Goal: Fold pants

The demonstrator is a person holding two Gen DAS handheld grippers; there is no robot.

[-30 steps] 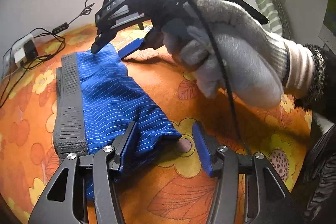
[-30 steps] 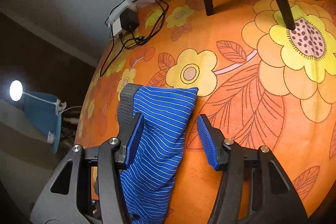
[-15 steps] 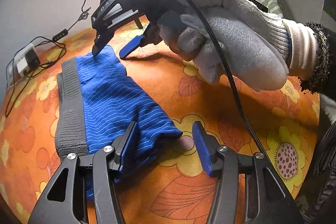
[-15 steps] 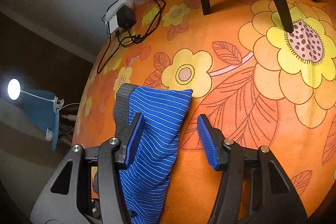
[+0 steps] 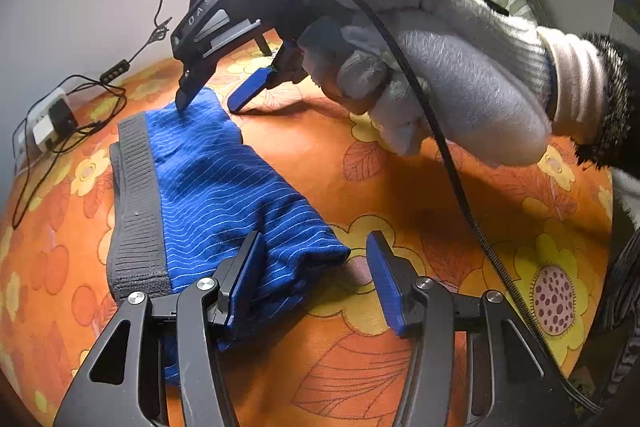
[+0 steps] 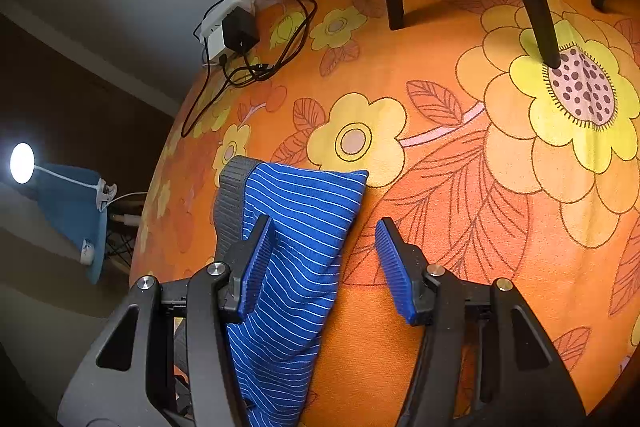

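- We see the pants (image 5: 224,195) as a folded blue bundle with thin pale stripes and a grey ribbed waistband (image 5: 136,203) along one long edge.
- They lie flat on the orange flowered cloth (image 5: 400,187); what is under the cloth we cannot tell.
- Our left tongs (image 5: 312,283) stand released: one blue pad sits over the near corner of the pants, the other over bare cloth, and nothing is gripped.
- Our right tongs (image 6: 324,267), held in a grey gloved hand (image 5: 440,75), are likewise released at the far end; one tip rests on or just above the blue fabric, the other is beside its edge.
- In the right wrist view the far corner of the pants (image 6: 296,227) lies between the parted pads.
- A charger (image 6: 236,31) with black cables sits well apart near the cloth's edge.
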